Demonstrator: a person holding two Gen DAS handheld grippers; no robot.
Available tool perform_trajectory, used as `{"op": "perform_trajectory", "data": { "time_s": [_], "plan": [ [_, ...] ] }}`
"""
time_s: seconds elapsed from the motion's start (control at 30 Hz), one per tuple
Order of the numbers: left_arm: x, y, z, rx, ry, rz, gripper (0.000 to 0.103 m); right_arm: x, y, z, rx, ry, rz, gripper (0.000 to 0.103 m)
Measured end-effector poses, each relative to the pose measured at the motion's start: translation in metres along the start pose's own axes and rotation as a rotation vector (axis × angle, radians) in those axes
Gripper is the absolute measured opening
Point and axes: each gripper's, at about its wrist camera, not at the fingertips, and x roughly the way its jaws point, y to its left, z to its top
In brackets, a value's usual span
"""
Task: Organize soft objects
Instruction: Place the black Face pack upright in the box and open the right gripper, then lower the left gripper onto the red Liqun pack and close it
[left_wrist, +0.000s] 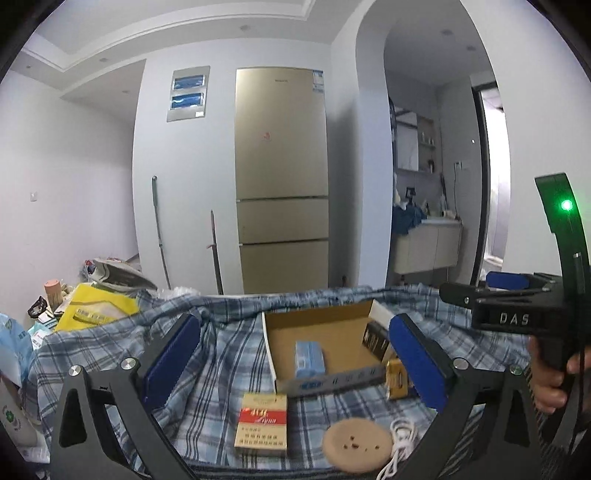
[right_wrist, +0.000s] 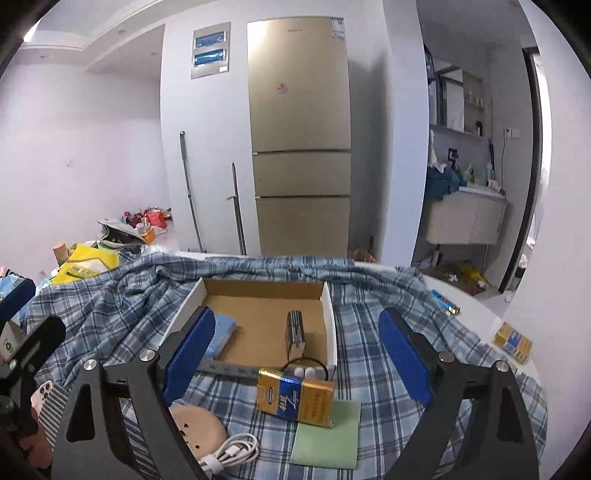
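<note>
Grippers, left (left_wrist: 295, 354) and right (right_wrist: 297, 352), both wide apart, apparently empty, above cardboard box (right_wrist: 258, 306).

I see a wrinkled plaid cloth (right_wrist: 369, 332), a matt cardboard box (right_wrist: 258, 306), a glossy foil-look pack (right_wrist: 295, 397), a smooth white cable (right_wrist: 232, 450), and matt black fingers (left_wrist: 421, 354) with blue pads.

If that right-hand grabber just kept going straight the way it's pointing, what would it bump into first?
Most likely the gold and blue pack on the plaid cloth, which lies between the open right gripper's fingers. The cardboard box sits just behind it. Depth is hard to judge through this lens.
</note>
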Motion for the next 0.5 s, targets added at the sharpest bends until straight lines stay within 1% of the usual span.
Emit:
{"op": "perform_trajectory", "data": {
  "time_s": [0.1, 0.17, 0.3, 0.37, 0.5],
  "plan": [
    [0.008, 0.001, -0.014, -0.007, 0.048, -0.019, 0.103, 0.010, 0.000, -0.011, -0.002, 0.032, 0.006, 0.090],
    [0.012, 0.003, -0.020, -0.018, 0.058, -0.010, 0.103, 0.018, 0.000, -0.018, -0.009, 0.049, 0.000, 0.090],
    [0.022, 0.003, -0.028, 0.003, 0.098, -0.020, 0.103, 0.031, 0.001, -0.030, -0.022, 0.088, -0.017, 0.090],
    [0.026, 0.002, -0.032, 0.004, 0.123, -0.034, 0.103, 0.035, 0.004, -0.035, -0.050, 0.117, -0.006, 0.090],
    [0.037, 0.006, -0.034, 0.021, 0.184, -0.009, 0.103, 0.033, 0.005, -0.040, -0.062, 0.134, 0.009, 0.090]
  ]
}}
